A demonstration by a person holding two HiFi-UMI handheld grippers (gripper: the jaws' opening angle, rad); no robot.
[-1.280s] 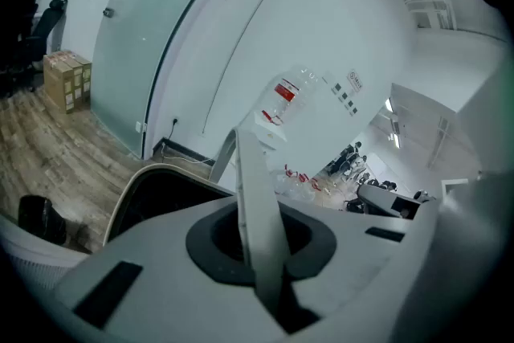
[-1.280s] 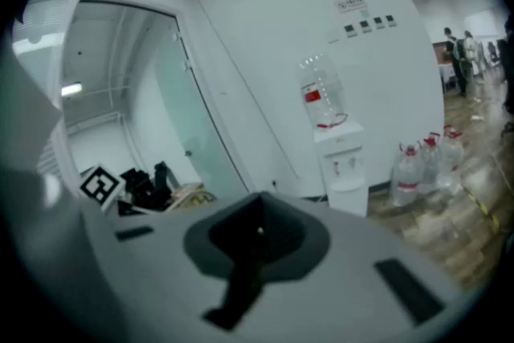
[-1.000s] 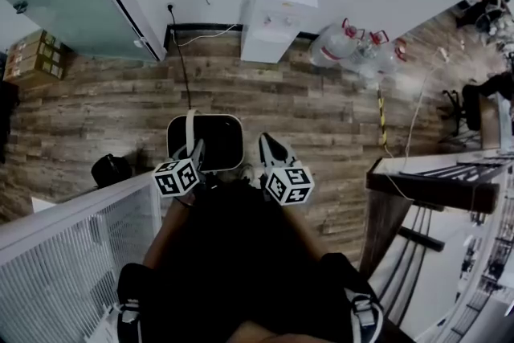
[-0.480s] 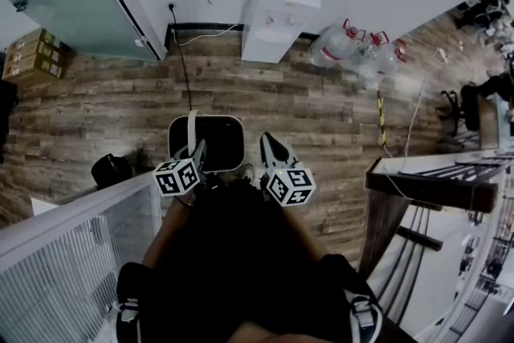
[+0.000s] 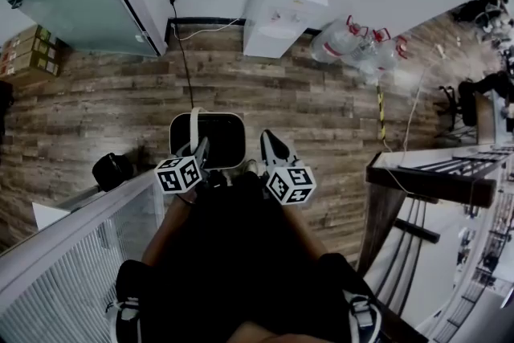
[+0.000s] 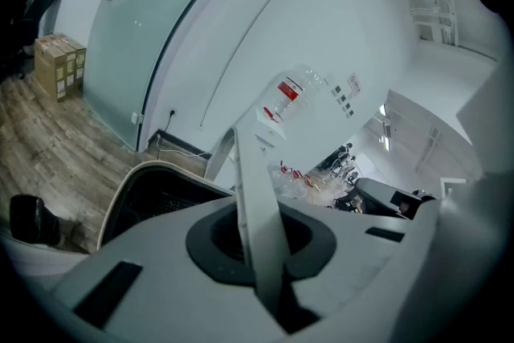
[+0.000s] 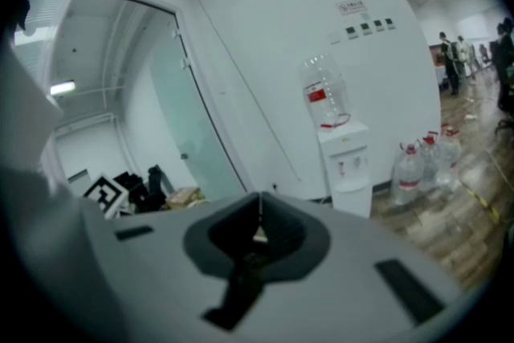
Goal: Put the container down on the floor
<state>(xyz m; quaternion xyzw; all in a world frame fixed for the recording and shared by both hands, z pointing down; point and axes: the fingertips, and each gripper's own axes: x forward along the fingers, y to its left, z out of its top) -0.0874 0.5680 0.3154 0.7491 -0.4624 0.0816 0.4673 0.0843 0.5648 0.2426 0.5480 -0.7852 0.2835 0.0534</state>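
Observation:
The container (image 5: 218,142) is a dark bin with a white rim and a white strap handle (image 5: 193,127). It hangs above the wooden floor (image 5: 104,108) in front of the person's legs. My left gripper (image 5: 199,150) is shut on the handle. In the left gripper view the handle (image 6: 255,201) runs up from between the jaws, and the container's rim (image 6: 128,187) shows at the left. My right gripper (image 5: 267,142) is just right of the container, apart from it. Its jaws (image 7: 258,211) are shut, and I see nothing between them.
A water dispenser (image 5: 281,12) stands at the far wall with several water bottles (image 5: 353,44) beside it. A cable (image 5: 183,60) crosses the floor. Cardboard boxes (image 5: 32,52) lie far left, a black object (image 5: 112,170) near a white mesh railing (image 5: 72,253), and a dark ledge (image 5: 426,181) at right.
The head view has shifted slightly. The container and both grippers hold the same places and the same grip.

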